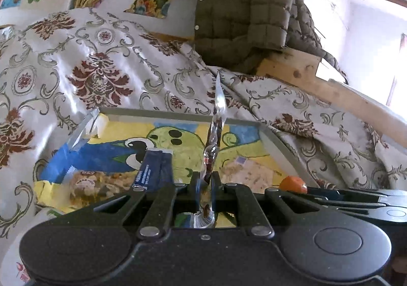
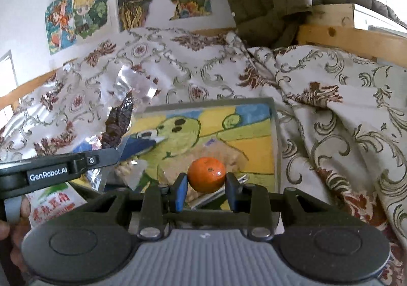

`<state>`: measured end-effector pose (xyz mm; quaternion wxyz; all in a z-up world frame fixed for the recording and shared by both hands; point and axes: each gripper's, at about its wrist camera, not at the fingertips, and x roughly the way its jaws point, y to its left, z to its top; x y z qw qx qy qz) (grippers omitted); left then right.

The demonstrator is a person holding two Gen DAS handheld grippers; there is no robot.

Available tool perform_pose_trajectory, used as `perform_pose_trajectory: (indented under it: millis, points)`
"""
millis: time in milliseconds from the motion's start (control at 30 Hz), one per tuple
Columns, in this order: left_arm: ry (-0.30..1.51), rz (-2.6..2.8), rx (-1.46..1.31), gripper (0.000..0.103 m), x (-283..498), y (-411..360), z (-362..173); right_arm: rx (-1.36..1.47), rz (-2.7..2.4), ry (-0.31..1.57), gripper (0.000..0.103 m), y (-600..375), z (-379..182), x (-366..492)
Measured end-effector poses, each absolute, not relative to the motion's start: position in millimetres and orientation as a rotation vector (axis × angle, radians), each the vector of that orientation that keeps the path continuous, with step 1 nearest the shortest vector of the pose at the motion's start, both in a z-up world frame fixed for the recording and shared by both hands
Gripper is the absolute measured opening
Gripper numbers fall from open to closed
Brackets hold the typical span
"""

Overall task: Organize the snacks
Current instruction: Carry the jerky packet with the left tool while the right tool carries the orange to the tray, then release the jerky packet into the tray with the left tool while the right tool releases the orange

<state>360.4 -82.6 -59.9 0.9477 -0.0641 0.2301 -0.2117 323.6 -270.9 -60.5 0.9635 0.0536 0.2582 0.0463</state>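
My left gripper [image 1: 205, 179] is shut on a clear plastic snack packet [image 1: 216, 112], which stands edge-on above the jaws. In the right wrist view the same packet [image 2: 119, 120] shows dark pieces inside and hangs from the left gripper [image 2: 113, 154] at the tray's left rim. My right gripper [image 2: 206, 185] is shut on a small orange [image 2: 207, 175], held between its blue pads over the tray. The clear-walled tray [image 2: 276, 133] has a painted green and yellow floor. Blue snack packets [image 1: 152, 166] and a pale snack bag [image 2: 229, 156] lie in it.
A cream cloth with brown flowers [image 1: 106, 69] covers the surface around the tray. A green quilted jacket [image 1: 241, 13] hangs over a wooden frame [image 1: 300, 69] behind. Paintings [image 2: 84, 13] hang on the wall. A packet with red print [image 2: 51, 204] lies at the lower left beside a hand [image 2: 17, 225].
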Motion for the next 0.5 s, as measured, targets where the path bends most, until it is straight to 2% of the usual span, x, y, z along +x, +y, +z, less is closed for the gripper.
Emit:
perform_pose_trajectory:
  millis: [300, 500]
  points:
    - [0.482, -0.459, -0.066, 0.011, 359.1, -95.6, -61.4, 0.086, 0.100, 0.538, 0.036, -265.7, -63.4, 322.3]
    - [0.494, -0.457, -0.040, 0.019, 358.6, -98.9, -60.1, 0.074, 0.091, 0.548, 0.039, -265.6, -64.2, 322.7]
